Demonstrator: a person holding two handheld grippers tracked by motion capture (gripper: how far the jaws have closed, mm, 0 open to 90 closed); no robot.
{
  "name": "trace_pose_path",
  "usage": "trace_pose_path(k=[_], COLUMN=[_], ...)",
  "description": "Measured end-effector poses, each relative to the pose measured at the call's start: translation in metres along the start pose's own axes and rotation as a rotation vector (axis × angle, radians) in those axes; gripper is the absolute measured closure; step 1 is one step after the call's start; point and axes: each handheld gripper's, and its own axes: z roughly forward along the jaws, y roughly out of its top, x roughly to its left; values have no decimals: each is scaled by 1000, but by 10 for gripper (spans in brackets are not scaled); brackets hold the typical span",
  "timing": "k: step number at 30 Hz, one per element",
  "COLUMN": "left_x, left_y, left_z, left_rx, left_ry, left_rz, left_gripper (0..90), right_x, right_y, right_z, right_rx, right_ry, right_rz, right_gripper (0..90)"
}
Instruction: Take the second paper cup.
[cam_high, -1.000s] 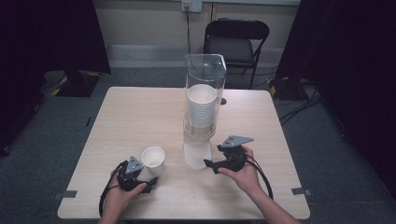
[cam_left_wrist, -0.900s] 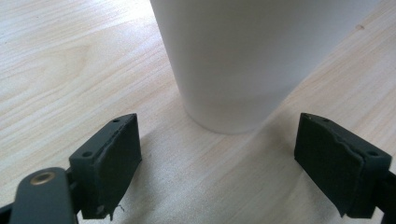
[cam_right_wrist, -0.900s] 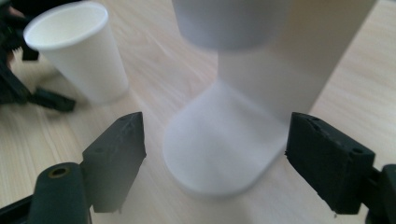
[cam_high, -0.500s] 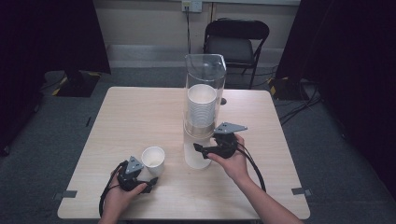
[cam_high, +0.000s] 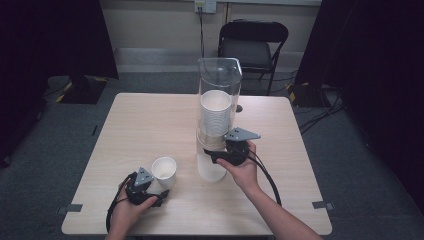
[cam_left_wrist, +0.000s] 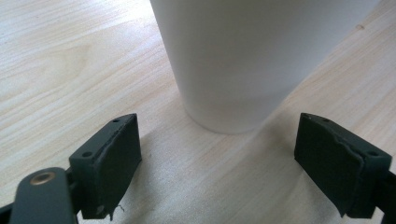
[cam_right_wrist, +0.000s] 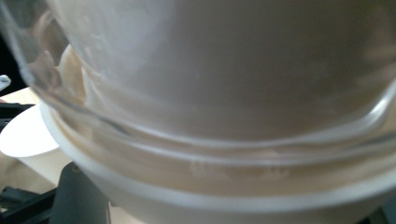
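Nearest me on the tabletop, my left claw sits spread wide, its jaws flanking the lone paper cup without touching it. Farther out, my right claw presses close against the clear dispenser, at the lowest cup of the stack; whether it grips I cannot tell. I would pinch only that bottom rim and pull straight down, keeping the dispenser from tipping.

Black folding chair behind table; wall outlet above; cables on grey carpet.
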Motion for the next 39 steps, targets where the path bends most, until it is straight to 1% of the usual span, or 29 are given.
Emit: trace_pose_path(k=[1,5,6,9,13,16,17,19,21,23,24,27,32,33,35,36,38,39], left_x=[0,0,0,0,0,0,0,0,0,0,0,0,0,0,0,0,0,0], left_y=[0,0,0,0,0,0,0,0,0,0,0,0,0,0,0,0,0,0], left_z=[0,0,0,0,0,0,0,0,0,0,0,0,0,0,0,0,0,0], left_rx=[0,0,0,0,1,0,0,-1,0,0,-1,-1,-1,0,0,0,0,-1], left_ry=[0,0,0,0,-1,0,0,0,0,0,0,0,0,0,0,-1,0,1], left_rz=[0,0,0,0,1,0,-1,-1,0,-1,-1,-1,-1,-1,-1,0,-1,-1], left_gripper=[142,142,142,142,142,142,142,142,142,142,142,142,142,142,141,142,141,141], right_x=[0,0,1,2,4,4,4,4,4,4,4,4,4,3,4,4,3,2], right_y=[-1,-6,-7,-9,-14,-15,-16,-17,-18,-17,-17,-18,-18,-17,-17,-17,-17,-18], right_z=[0,0,0,0,0,1,2,2,1,1,2,2,2,1,1,0,0,1], right_rx=[-5,-38,-48,-57,-75,-84,-86,-91,-93,-80,-89,-88,-85,-73,-69,-55,-52,-28], right_ry=[-19,-14,-19,-33,-44,-46,-54,-56,-51,-54,-50,-54,-46,-44,-46,-39,-37,-30], right_rz=[-16,-18,-23,-26,-54,-51,-56,-64,-65,-62,-58,-56,-59,-66,-67,-84,-83,-85], right_gripper=[322,334,336,340,344,346,346,348,350,350,350,351,353,353,354,355,355,357])
